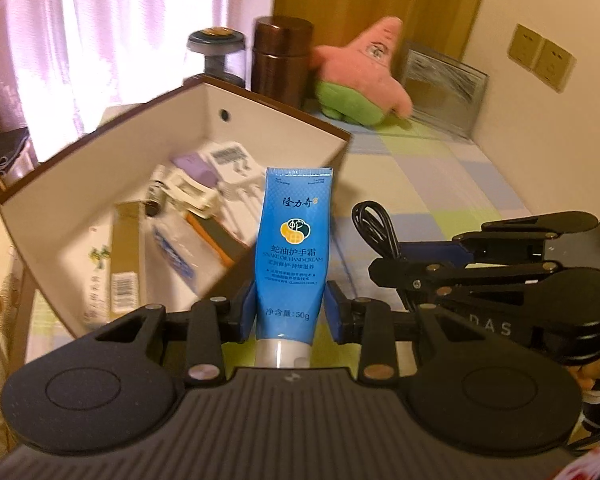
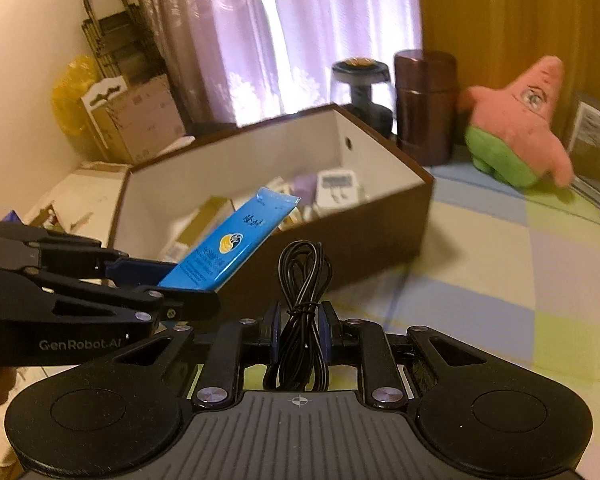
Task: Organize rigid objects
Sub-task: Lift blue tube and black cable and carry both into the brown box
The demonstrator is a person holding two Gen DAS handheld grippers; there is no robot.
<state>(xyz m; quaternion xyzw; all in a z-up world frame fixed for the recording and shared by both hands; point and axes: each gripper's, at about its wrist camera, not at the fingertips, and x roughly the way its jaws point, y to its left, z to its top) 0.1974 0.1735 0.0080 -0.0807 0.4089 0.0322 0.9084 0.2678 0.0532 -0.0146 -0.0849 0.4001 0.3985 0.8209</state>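
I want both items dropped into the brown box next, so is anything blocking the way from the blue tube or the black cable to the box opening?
Nothing visible blocks either. The blue tube in the left gripper and the black cable in the right gripper are near the brown box; its top is open, though items already lie inside.

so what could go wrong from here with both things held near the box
1. The left tongs pinch the blue hand cream tube only near its cap end, so it could swing or slip before clearing the box wall.
2. The coiled black cable in the right tongs hangs in loose loops that might snag the box rim.
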